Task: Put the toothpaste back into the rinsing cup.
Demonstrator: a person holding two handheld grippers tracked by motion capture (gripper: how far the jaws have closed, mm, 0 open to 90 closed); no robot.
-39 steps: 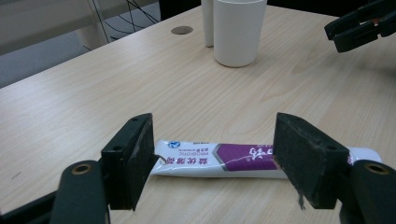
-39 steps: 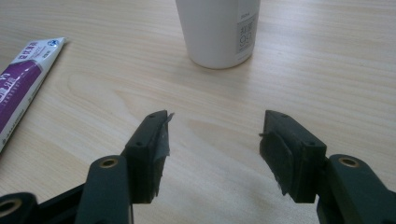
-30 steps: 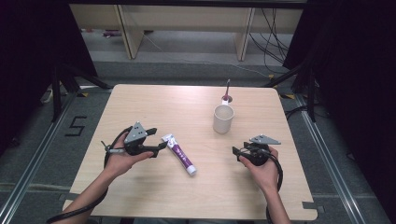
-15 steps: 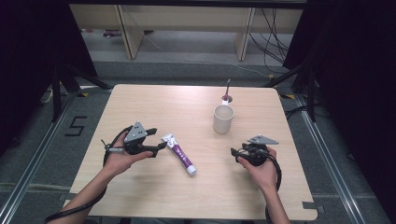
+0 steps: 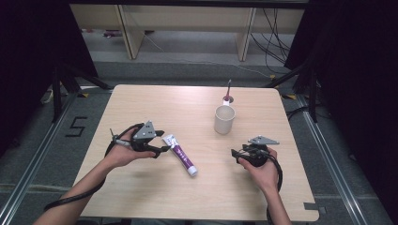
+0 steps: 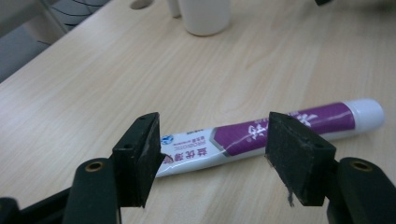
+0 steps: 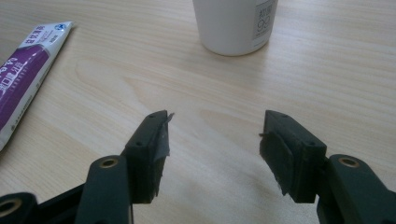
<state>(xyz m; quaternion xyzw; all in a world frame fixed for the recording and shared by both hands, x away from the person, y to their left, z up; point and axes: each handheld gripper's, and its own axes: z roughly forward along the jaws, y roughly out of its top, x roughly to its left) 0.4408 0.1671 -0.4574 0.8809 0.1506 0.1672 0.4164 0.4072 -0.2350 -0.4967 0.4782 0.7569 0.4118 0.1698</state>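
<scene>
The jaws of the left gripper (image 6: 212, 154) are standing spread on either side of the toothpaste tube (image 6: 261, 135) and have just been closing a little, with the tube lying between them but the pads not yet pressing on it. In the left gripper view the tube's flat crimped end is sitting near one jaw while the purple body is passing behind the other, its white cap pointing away beyond that jaw. From the high view, the left gripper (image 5: 157, 149) is hovering just beside the crimped end of the toothpaste tube (image 5: 179, 154), which is lying flat on the bench (image 5: 155, 197) in front of the person. That narrowing is probably signalling the start of a pinch on the tube, so a pickup seems to be getting under way rather than done. The right gripper (image 7: 215, 144) is waiting with its jaws spread and nothing between them, the white cup (image 7: 236, 25) standing ahead of it. Further out, a toothbrush (image 5: 228, 92) is lying near the bench's far edge, just beyond the white cup (image 5: 224, 119).
</scene>
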